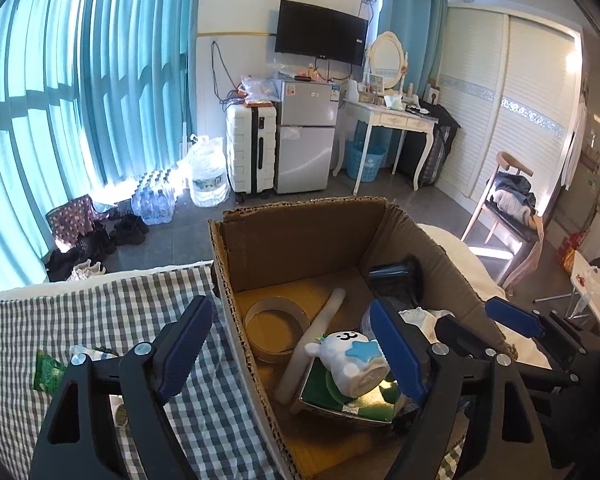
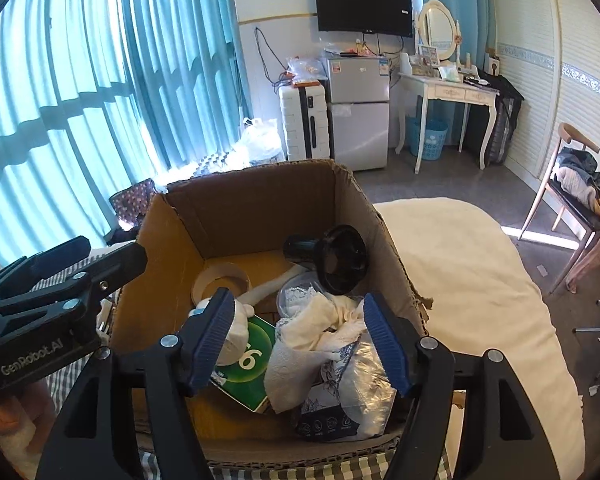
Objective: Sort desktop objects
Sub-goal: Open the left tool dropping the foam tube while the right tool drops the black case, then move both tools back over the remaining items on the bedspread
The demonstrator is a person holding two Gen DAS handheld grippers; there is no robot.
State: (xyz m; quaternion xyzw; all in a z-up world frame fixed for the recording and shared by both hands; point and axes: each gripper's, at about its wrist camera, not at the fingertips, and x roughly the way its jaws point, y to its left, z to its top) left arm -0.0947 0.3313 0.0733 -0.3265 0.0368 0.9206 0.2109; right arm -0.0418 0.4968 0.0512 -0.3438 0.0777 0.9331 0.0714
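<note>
Cardboard box (image 1: pixel 300 248), open-topped, standing on a bed with a grey-and-white checked cover (image 1: pixel 100 312); a cream blanket (image 2: pixel 460 264) lies to its right.

Contents of box:
- Tape roll (image 1: pixel 277 330), cardboard-coloured, lying flat on the box floor toward the left wall.
- White tube (image 1: pixel 312 340), lying slantwise beside the tape roll.
- Green carton (image 2: pixel 252 364) with a large white numeral, lying flat toward the near side.
- White bear-faced figure (image 1: pixel 352 364) with a blue star on it, lying on its side on top of the green carton.
- Black funnel-shaped item (image 2: pixel 338 260), lying at the far right corner, wide mouth facing the camera in the right wrist view.
- Packet of white tissue or cloth (image 2: pixel 324 344) in clear wrapping with dark print, at the near right.

Outside box: a green packet (image 1: pixel 48 372) and a small white item lie on the checked cover at left, partly hidden behind the left tool.

Left gripper (image 1: pixel 296 352): jaws wide apart, straddling the box's left wall, one finger outside over the checked cover, the other inside just beside the bear figure; nothing held.

Right gripper (image 2: pixel 300 340): jaws moderately wide, poised over the tissue packet and the green carton; pads not pressing on either.
</note>
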